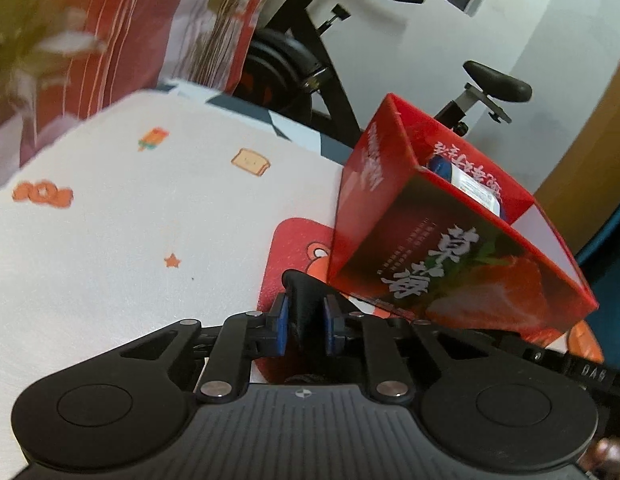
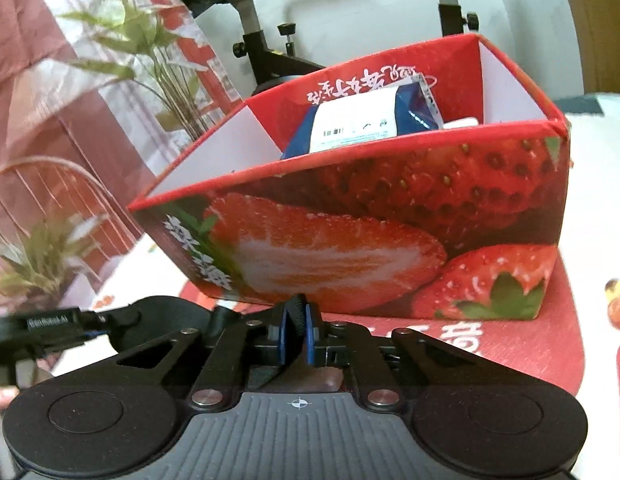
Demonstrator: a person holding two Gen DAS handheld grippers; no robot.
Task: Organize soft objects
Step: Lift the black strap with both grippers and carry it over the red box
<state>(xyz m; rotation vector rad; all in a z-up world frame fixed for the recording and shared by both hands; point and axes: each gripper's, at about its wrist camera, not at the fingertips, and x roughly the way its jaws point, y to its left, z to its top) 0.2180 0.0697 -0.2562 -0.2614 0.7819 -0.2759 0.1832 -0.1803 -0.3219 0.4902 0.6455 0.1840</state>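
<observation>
A red strawberry-print box stands open on a red cartoon mat on the white bedsheet. It also shows in the right wrist view, and inside it lies a blue and white soft pack. My left gripper is shut on a black object just left of the box's lower corner. My right gripper is shut on a thin black ribbed thing right in front of the box's near wall. The left gripper also shows at the left of the right wrist view.
A white sheet with small cartoon prints spreads to the left. A red patterned curtain hangs behind it. A black exercise bike stands behind the box by the white wall. The red mat carries white lettering.
</observation>
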